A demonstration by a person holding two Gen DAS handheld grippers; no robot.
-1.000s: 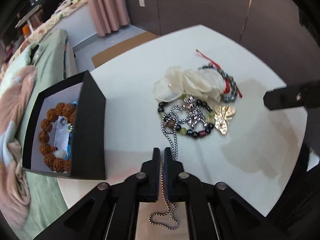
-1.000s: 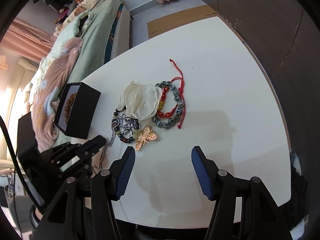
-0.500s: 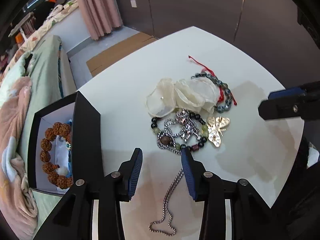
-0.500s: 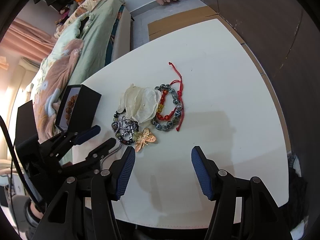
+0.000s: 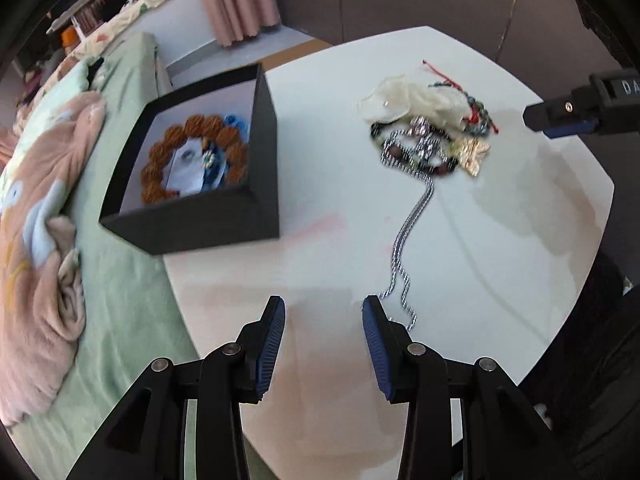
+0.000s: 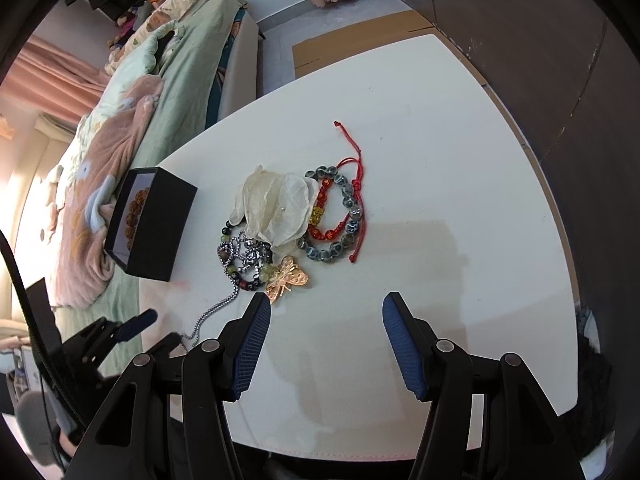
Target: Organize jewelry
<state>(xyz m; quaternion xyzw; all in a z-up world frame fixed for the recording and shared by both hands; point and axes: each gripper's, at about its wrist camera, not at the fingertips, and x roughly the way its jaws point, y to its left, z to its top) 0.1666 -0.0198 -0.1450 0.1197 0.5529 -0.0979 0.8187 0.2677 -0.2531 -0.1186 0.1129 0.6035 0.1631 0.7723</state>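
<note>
I see both grippers spread, holding nothing: left gripper (image 5: 323,312), right gripper (image 6: 326,308). Silver chain (image 5: 408,236) lies on the desk (image 6: 440,140), trailing from the jewelry pile (image 6: 288,224) toward its near edge. Black box (image 5: 208,216) at the left edge.

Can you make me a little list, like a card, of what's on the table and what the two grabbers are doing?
table: white table
box: black box, open, brown bead bracelet inside
pile: silver chain, gold butterfly brooch, cream flower, grey bead bracelet, red cord bracelet
left gripper: open, holding nothing, chain end beside it
right gripper: open, holding nothing, near the brooch
</note>
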